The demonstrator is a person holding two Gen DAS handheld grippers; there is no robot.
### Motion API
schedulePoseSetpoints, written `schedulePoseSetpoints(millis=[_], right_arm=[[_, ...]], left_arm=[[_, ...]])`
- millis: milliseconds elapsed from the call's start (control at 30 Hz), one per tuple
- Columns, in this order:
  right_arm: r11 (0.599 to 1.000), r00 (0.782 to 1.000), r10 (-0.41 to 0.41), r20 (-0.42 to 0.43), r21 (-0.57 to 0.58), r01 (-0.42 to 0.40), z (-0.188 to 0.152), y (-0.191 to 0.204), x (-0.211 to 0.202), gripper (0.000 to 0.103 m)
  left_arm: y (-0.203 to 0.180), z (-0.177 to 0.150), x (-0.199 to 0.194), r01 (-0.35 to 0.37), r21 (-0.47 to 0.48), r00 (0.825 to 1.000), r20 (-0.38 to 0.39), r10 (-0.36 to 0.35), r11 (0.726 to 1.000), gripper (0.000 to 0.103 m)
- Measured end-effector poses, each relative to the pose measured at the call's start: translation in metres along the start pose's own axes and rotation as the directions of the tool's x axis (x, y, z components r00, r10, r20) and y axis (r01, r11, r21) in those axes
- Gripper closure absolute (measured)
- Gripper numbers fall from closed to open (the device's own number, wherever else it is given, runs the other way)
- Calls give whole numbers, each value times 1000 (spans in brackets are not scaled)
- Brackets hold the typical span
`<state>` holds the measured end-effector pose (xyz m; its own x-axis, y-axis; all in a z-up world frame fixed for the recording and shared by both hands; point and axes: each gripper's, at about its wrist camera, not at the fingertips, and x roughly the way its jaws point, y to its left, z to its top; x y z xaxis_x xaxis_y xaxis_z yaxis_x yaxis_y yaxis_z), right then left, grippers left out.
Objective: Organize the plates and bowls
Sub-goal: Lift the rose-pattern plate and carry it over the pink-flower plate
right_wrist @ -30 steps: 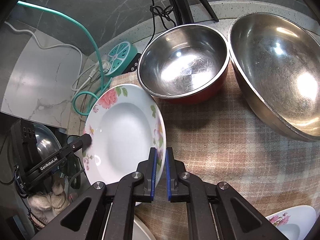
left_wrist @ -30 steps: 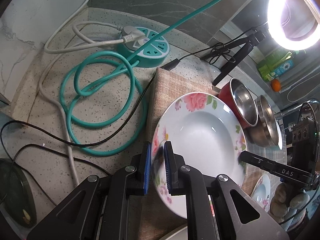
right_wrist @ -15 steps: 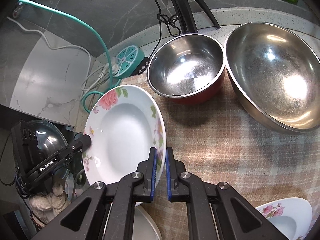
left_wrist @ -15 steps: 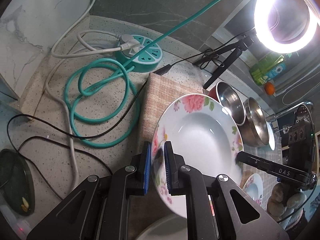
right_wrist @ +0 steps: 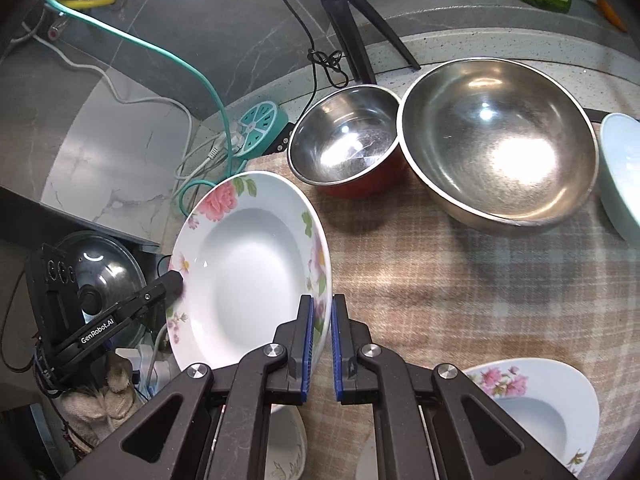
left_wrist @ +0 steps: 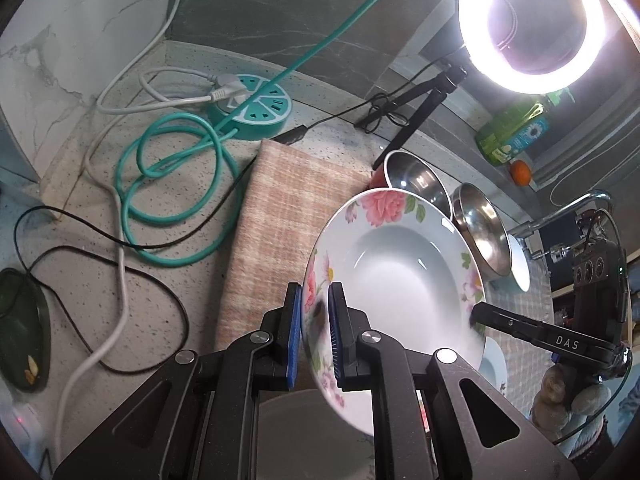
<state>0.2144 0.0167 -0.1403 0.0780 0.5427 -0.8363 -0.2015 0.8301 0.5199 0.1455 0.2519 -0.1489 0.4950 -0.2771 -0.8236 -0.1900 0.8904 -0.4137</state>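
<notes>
A floral plate (left_wrist: 400,276), white with pink roses on its rim, is held in the air between two hand-held claws, tilted up on edge above a checked cloth (right_wrist: 460,280) that covers part of a speckled stone surface (left_wrist: 100,216). The left claw (left_wrist: 314,336) has its two blue-padded jaws nearly closed, pinching the plate's rim on one side. The right claw (right_wrist: 321,344) pinches the opposite rim in the same way, its jaws drawn in to a narrow gap with the rim between them. Behind the plate on the cloth stand a small steel bowl with a red outside (right_wrist: 346,140) and, touching it, a larger steel bowl (right_wrist: 498,140); a pale bowl (right_wrist: 620,176) sits just beside the large one at the frame edge. A second floral plate (right_wrist: 536,404) lies on the cloth near the right claw, and another white dish (left_wrist: 304,440) lies partly hidden under the left claw. A teal power strip (left_wrist: 256,108) and coiled cables lie on the bare surface beyond the cloth. The step in hand appears to be carrying the lifted plate toward a stacking spot. The next move likely calls for levelling the plate and lowering it squarely onto a matching plate, with both claws moving together so the rim does not slip, then easing both open.
</notes>
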Motion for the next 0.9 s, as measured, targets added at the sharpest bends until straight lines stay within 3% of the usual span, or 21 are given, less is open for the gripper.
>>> schedulePoseSetpoints(millis=[900], right_arm=[[1000,1000,-18,20,8,18,-39,-58,-68,95]], left_arm=[[-76,-61,2,40,-9,999,10,-40,999,92]])
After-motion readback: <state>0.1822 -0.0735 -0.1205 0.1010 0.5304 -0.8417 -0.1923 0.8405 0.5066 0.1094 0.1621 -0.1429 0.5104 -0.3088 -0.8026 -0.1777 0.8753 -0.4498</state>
